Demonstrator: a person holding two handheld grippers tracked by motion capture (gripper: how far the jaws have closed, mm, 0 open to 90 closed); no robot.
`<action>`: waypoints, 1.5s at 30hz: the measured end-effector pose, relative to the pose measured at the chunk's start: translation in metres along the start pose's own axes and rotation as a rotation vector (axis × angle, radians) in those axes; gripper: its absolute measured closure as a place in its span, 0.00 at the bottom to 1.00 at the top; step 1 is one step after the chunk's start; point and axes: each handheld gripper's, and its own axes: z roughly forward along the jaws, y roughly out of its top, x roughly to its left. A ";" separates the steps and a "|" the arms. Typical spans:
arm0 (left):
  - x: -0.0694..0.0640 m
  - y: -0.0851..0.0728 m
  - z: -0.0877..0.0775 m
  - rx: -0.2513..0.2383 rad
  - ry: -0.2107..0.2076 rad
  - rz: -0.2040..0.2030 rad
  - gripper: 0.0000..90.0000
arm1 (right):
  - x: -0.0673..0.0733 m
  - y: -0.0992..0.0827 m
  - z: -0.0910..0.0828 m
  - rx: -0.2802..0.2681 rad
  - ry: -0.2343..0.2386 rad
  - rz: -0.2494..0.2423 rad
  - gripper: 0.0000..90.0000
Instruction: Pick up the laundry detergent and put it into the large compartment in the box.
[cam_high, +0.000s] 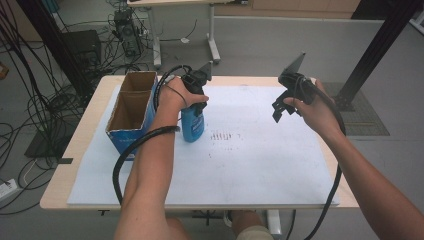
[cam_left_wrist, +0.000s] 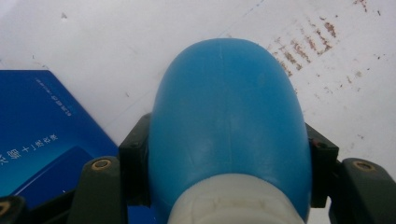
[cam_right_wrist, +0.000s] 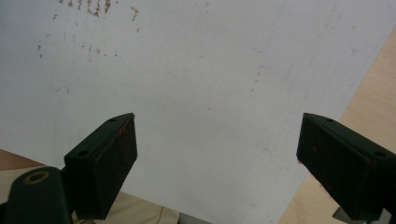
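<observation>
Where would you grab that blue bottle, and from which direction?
High on its shoulder, just below the white cap, coming from above. The blue bottle stands upright and narrows there, so the jaws fit either side; the left gripper already holds it that way.

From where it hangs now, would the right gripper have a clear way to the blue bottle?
Probably yes. The right gripper is open and holds nothing, and bare white sheet lies between it and the bottle. But the left gripper is already shut on the bottle near its cap, so only the lower body is free.
</observation>
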 end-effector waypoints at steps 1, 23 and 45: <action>0.000 0.000 0.000 0.002 0.002 0.003 0.42 | 0.000 0.000 0.000 0.000 -0.001 -0.001 0.13; 0.000 0.003 0.000 0.015 0.004 0.014 0.42 | 0.001 0.001 0.002 0.006 -0.005 -0.001 0.13; 0.000 0.002 0.000 0.011 0.001 0.012 0.42 | -0.001 0.002 0.005 0.013 -0.007 0.001 0.13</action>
